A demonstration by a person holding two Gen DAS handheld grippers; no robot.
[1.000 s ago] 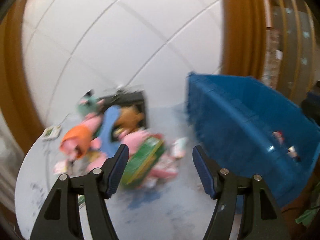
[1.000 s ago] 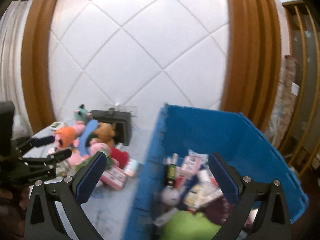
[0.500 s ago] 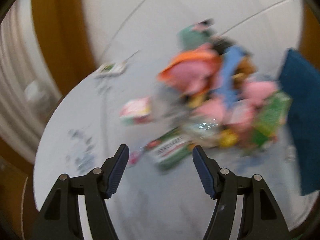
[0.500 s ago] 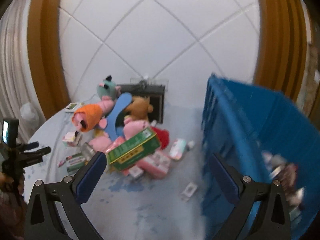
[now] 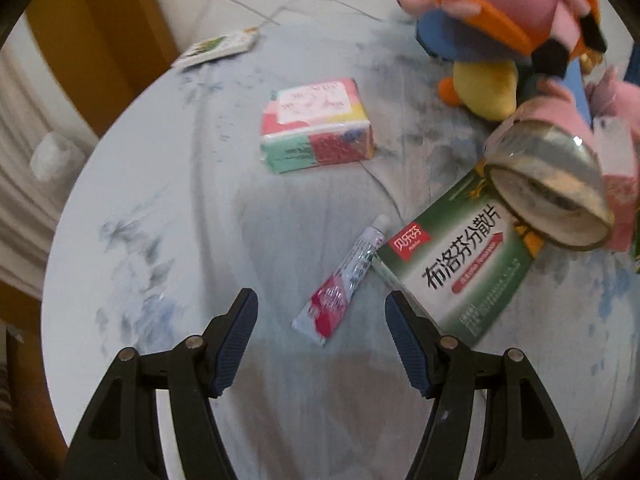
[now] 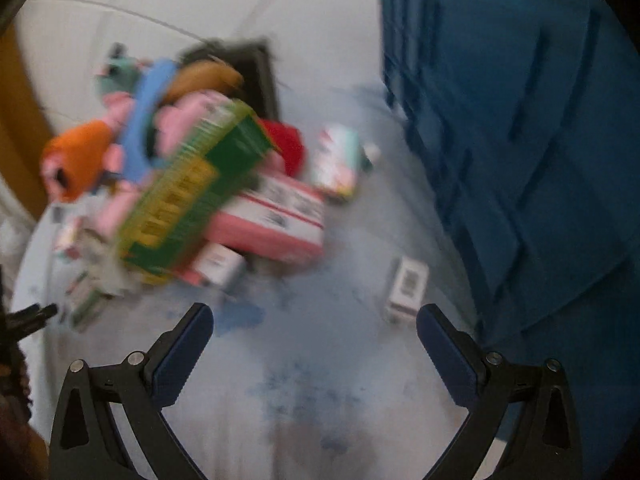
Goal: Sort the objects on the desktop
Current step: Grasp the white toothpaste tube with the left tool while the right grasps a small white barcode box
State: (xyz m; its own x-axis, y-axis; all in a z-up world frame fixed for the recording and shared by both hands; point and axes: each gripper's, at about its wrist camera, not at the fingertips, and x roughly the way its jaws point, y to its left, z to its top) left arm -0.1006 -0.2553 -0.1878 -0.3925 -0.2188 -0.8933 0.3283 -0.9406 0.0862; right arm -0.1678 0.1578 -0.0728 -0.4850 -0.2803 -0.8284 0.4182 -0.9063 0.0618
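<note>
Round table (image 5: 168, 240), pale cloth, much marked; clutter is heaped toward one side, presumably awaiting sorting. Left gripper (image 5: 320, 312): jaws apart, nothing between the pads; it is aimed down at a small tube (image 5: 344, 276), which lies flat just ahead of the tips, touching a green box (image 5: 460, 268); the tube is judged the likely pick. A tape roll (image 5: 548, 184) is propped on that box; a tissue pack (image 5: 316, 124) lies apart; plush toys (image 5: 516, 12) are piled behind. Right gripper (image 6: 316, 328): jaws wide, empty, held over bare cloth; view blurred. A blue bin (image 6: 520, 120) stands beside, evidently the destination; a small white box (image 6: 408, 284) lies near its wall.
</note>
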